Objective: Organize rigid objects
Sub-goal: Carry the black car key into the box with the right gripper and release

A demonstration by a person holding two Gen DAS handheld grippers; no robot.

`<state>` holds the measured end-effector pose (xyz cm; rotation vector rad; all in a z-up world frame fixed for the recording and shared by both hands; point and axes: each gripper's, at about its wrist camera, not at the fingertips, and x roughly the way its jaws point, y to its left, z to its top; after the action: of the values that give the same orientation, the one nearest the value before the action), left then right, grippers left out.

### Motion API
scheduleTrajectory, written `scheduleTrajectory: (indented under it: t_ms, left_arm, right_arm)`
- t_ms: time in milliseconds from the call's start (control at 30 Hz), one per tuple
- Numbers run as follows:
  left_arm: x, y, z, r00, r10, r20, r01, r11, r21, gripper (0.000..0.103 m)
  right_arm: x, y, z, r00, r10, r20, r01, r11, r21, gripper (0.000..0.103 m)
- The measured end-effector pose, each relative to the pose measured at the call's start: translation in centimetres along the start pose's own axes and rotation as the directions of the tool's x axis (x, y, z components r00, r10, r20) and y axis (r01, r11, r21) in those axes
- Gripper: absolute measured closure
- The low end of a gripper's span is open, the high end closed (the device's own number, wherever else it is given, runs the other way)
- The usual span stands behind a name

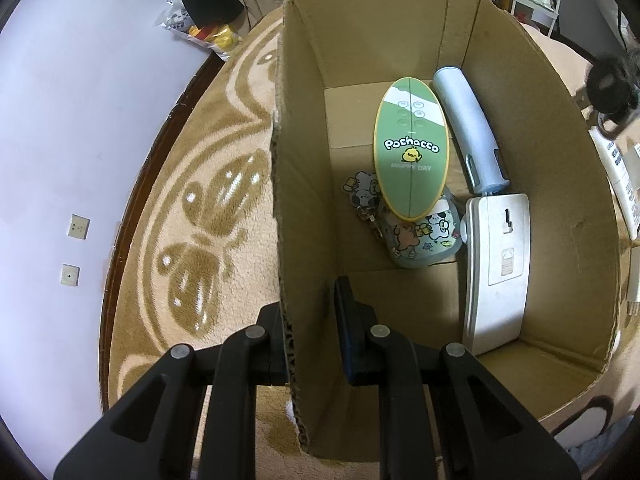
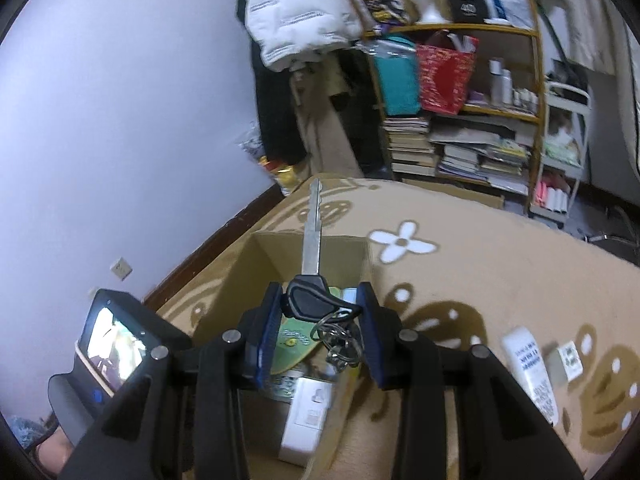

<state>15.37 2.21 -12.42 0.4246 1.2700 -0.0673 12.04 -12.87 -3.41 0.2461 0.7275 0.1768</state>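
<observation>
An open cardboard box [image 1: 560,184] stands on a beige patterned blanket. Inside lie a green oval "Pochacco" case [image 1: 412,148], a pale blue cylinder [image 1: 468,128], a white flat device [image 1: 498,264], a cartoon-print pouch [image 1: 424,240] and a small charm [image 1: 360,192]. My left gripper [image 1: 310,340] is shut on the box's left wall, one finger outside and one inside. My right gripper [image 2: 320,316] hovers over the box [image 2: 248,264], shut on the black head of a key [image 2: 308,300]. The blade points away from me and a ring of keys hangs below.
On the blanket [image 2: 480,272] right of the box lie a white remote [image 2: 528,372] and a small white packet [image 2: 570,360]. A lit screen [image 2: 114,342] sits at lower left. A crowded bookshelf [image 2: 460,148] stands behind, a pale wall [image 2: 120,120] on the left.
</observation>
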Motion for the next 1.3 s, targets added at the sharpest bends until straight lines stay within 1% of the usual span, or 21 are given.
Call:
scheduleTrajectory:
  t_ms: [133, 200, 300, 433, 500, 600, 733, 833, 900, 967, 1000, 1067, 1100, 1133, 1167, 1200, 1233, 1300]
  left_arm:
    - [0.1, 0.1, 0.0, 1.000, -0.002, -0.004, 0.002, 1.000, -0.003, 0.086]
    - [0.1, 0.2, 0.1, 1.000, -0.005, -0.003, 0.005, 1.000, -0.007, 0.086]
    - [0.1, 0.4, 0.1, 1.000, -0.010, -0.002, 0.010, 1.000, -0.012, 0.086]
    - [0.1, 0.2, 0.0, 1.000, -0.012, -0.003, 0.012, 1.000, -0.008, 0.086]
    - [0.1, 0.2, 0.0, 1.000, -0.012, -0.003, 0.012, 1.000, -0.007, 0.086]
    - [0.1, 0.2, 0.0, 1.000, -0.011, -0.001, 0.011, 1.000, -0.009, 0.086]
    - [0.1, 0.3, 0.0, 1.000, -0.009, -0.002, 0.009, 1.000, -0.016, 0.086]
    - [0.1, 0.5, 0.0, 1.000, -0.010, -0.001, 0.010, 1.000, -0.019, 0.086]
    - [0.2, 0.5, 0.0, 1.000, -0.011, -0.002, 0.011, 1.000, -0.019, 0.086]
    - [0.1, 0.4, 0.0, 1.000, -0.012, -0.001, 0.012, 1.000, -0.016, 0.086]
    - [0.1, 0.4, 0.0, 1.000, -0.011, 0.000, 0.011, 1.000, -0.014, 0.086]
    - [0.0, 0.4, -0.1, 1.000, -0.013, 0.001, 0.013, 1.000, -0.015, 0.086]
    - [0.0, 0.5, -0.1, 1.000, -0.013, 0.000, 0.013, 1.000, -0.018, 0.086]
    - [0.0, 0.5, -0.1, 1.000, -0.012, 0.000, 0.012, 1.000, -0.018, 0.086]
    - [0.1, 0.4, -0.1, 1.000, -0.010, 0.001, 0.010, 1.000, -0.015, 0.086]
    - [0.1, 0.4, -0.1, 1.000, -0.007, 0.000, 0.007, 1.000, -0.011, 0.086]
    - [0.1, 0.3, -0.1, 1.000, -0.006, 0.000, 0.006, 1.000, -0.008, 0.086]
    - [0.1, 0.4, 0.0, 1.000, -0.003, 0.001, 0.003, 1.000, -0.010, 0.086]
  right_arm:
    - [0.5, 0.8, -0.7, 1.000, 0.021, -0.021, -0.021, 1.000, -0.006, 0.063]
    - [0.7, 0.7, -0.8, 0.999, 0.026, -0.033, -0.026, 1.000, 0.008, 0.063]
    - [0.2, 0.5, -0.7, 0.995, 0.090, -0.032, -0.088, 0.995, 0.047, 0.063]
    - [-0.4, 1.4, -0.7, 0.998, 0.065, -0.011, -0.064, 0.998, 0.003, 0.063]
    - [0.0, 1.3, -1.1, 0.998, 0.064, -0.029, -0.064, 0.998, 0.014, 0.063]
    - [1.0, 1.0, -1.7, 0.997, 0.042, -0.062, -0.041, 0.999, 0.023, 0.063]
    - [2.1, 0.3, -2.1, 0.995, 0.056, -0.084, -0.052, 0.997, 0.051, 0.063]
    - [3.2, -0.5, -2.8, 0.990, 0.074, -0.120, -0.063, 0.993, 0.096, 0.063]
    - [3.6, -0.7, -3.1, 0.989, 0.053, -0.138, -0.040, 0.995, 0.090, 0.062]
    - [3.5, -0.7, -3.0, 0.990, 0.036, -0.135, -0.027, 0.997, 0.073, 0.062]
    - [3.3, -0.8, -2.9, 0.991, 0.040, -0.129, -0.030, 0.997, 0.073, 0.061]
    - [2.9, -1.1, -2.8, 0.992, 0.036, -0.118, -0.026, 0.996, 0.087, 0.053]
    - [2.7, -1.2, -2.7, 0.993, 0.033, -0.111, -0.022, 0.995, 0.093, 0.047]
    - [2.4, -1.4, -2.6, 0.995, 0.026, -0.100, -0.017, 0.995, 0.094, 0.044]
    - [2.1, -1.5, -2.5, 0.996, 0.011, -0.094, -0.003, 0.996, 0.089, 0.042]
    - [1.9, -1.8, -2.5, 0.996, -0.009, -0.091, 0.016, 0.997, 0.081, 0.037]
    - [1.7, -1.9, -2.4, 0.996, -0.024, -0.090, 0.031, 0.997, 0.076, 0.028]
    - [1.2, -2.7, -2.3, 0.993, -0.072, -0.089, 0.078, 0.995, 0.068, 0.021]
